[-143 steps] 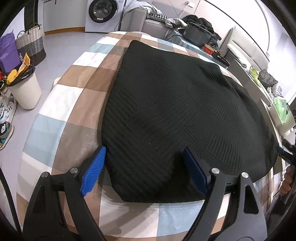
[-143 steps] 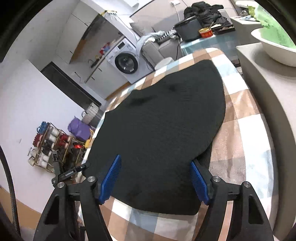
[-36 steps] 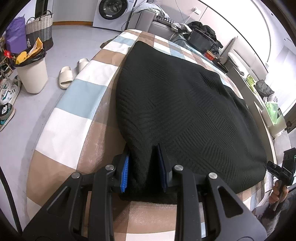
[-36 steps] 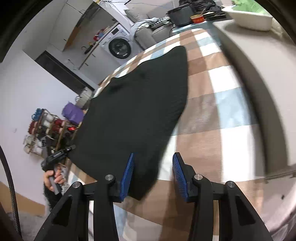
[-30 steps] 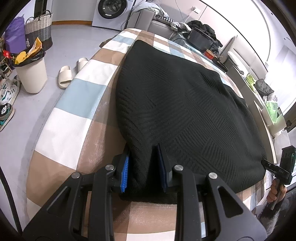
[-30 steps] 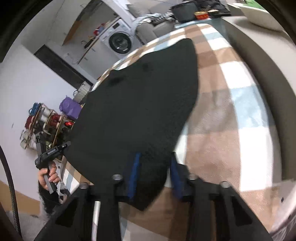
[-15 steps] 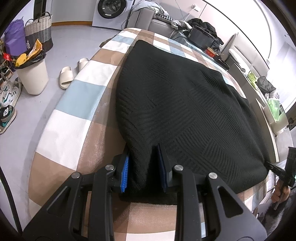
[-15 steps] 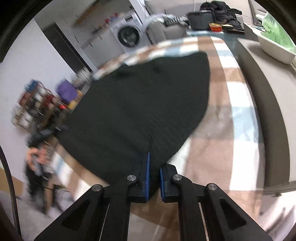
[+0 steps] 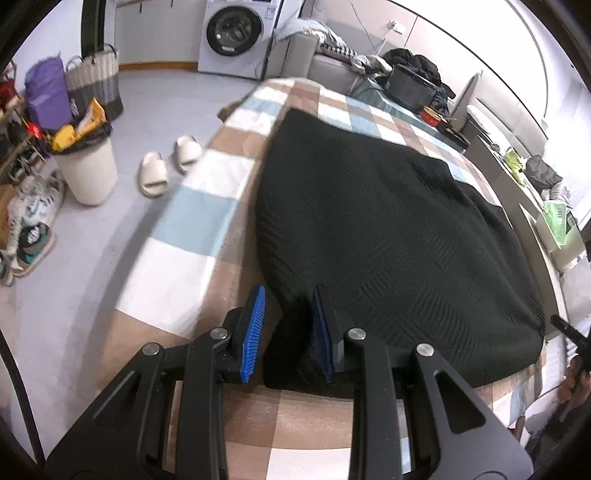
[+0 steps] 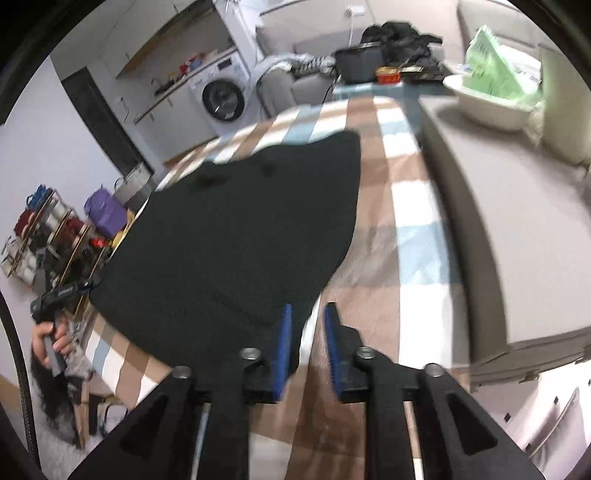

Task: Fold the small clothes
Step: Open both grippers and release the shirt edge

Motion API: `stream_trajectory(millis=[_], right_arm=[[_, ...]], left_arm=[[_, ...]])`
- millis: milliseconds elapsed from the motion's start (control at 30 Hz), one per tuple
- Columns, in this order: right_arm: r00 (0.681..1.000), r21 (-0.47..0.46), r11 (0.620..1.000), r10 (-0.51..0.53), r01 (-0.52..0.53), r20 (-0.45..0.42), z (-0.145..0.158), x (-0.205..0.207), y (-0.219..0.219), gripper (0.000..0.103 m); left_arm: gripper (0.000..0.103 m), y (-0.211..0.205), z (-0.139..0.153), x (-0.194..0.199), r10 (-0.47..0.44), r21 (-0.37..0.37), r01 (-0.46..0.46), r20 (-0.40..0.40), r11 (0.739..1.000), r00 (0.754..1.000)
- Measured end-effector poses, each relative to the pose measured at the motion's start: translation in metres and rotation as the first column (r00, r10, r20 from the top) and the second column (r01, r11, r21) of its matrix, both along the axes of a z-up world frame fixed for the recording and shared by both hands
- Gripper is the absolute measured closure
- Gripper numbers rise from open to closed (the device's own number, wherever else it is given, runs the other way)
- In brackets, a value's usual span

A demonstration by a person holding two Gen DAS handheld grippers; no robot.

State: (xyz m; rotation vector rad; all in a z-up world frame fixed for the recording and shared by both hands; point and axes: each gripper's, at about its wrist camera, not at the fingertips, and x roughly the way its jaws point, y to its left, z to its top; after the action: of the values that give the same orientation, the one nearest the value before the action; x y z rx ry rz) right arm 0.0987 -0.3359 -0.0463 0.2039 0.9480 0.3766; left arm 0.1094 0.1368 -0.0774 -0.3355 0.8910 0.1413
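Note:
A black knitted garment lies spread flat on the checked tablecloth. In the left wrist view my left gripper stands at the garment's near left corner, its jaws parted, with cloth lying loose between the blue pads. In the right wrist view the garment lies to the left. My right gripper is at its near right corner with the jaws slightly apart and the cloth edge just beside the left pad, not pinched.
A grey counter with a white basin runs along the table's right side. On the floor to the left are a white bin, slippers and shoe racks. A sofa and washing machine stand at the back.
Both grippers were shut on the garment's near corners half a second ago. Both jaws have now opened and let the cloth go; the right gripper has shifted slightly right.

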Motion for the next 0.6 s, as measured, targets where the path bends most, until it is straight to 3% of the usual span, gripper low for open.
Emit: stream_trajectory(millis=[33, 67, 133, 233, 367, 600], right_arm=[[1.000, -0.006, 1.000, -0.013, 0.013, 0.016, 0.004, 0.000, 0.002, 0.064], [0.999, -0.010, 1.000, -0.019, 0.019, 0.027, 0.008, 0.003, 0.007, 0.062], [0.999, -0.015, 1.000, -0.014, 0.015, 0.049, 0.012, 0.007, 0.017, 0.059], [0.999, -0.030, 1.000, 0.010, -0.009, 0.052, 0.009, 0.014, 0.038, 0.049], [0.998, -0.073, 0.996, 0.058, -0.057, 0.014, -0.002, 0.019, 0.062, 0.049], [1.000, 0.063, 0.998, -0.018, 0.019, -0.013, -0.007, 0.002, 0.024, 0.049]], left_arm=[[0.075, -0.001, 0.004, -0.001, 0.001, 0.010, -0.001, 0.009, 1.000, 1.000], [0.070, -0.002, 0.008, -0.002, 0.000, 0.019, 0.000, 0.020, 1.000, 1.000], [0.045, -0.008, 0.016, -0.003, -0.003, 0.035, 0.002, 0.033, 0.999, 0.999], [0.037, -0.023, 0.022, 0.001, -0.031, 0.079, 0.027, 0.051, 0.997, 0.998], [0.029, -0.047, 0.021, 0.009, -0.081, 0.106, 0.076, 0.038, 0.991, 0.996], [0.012, -0.087, 0.016, 0.012, -0.192, 0.111, 0.185, 0.051, 0.976, 0.980]])
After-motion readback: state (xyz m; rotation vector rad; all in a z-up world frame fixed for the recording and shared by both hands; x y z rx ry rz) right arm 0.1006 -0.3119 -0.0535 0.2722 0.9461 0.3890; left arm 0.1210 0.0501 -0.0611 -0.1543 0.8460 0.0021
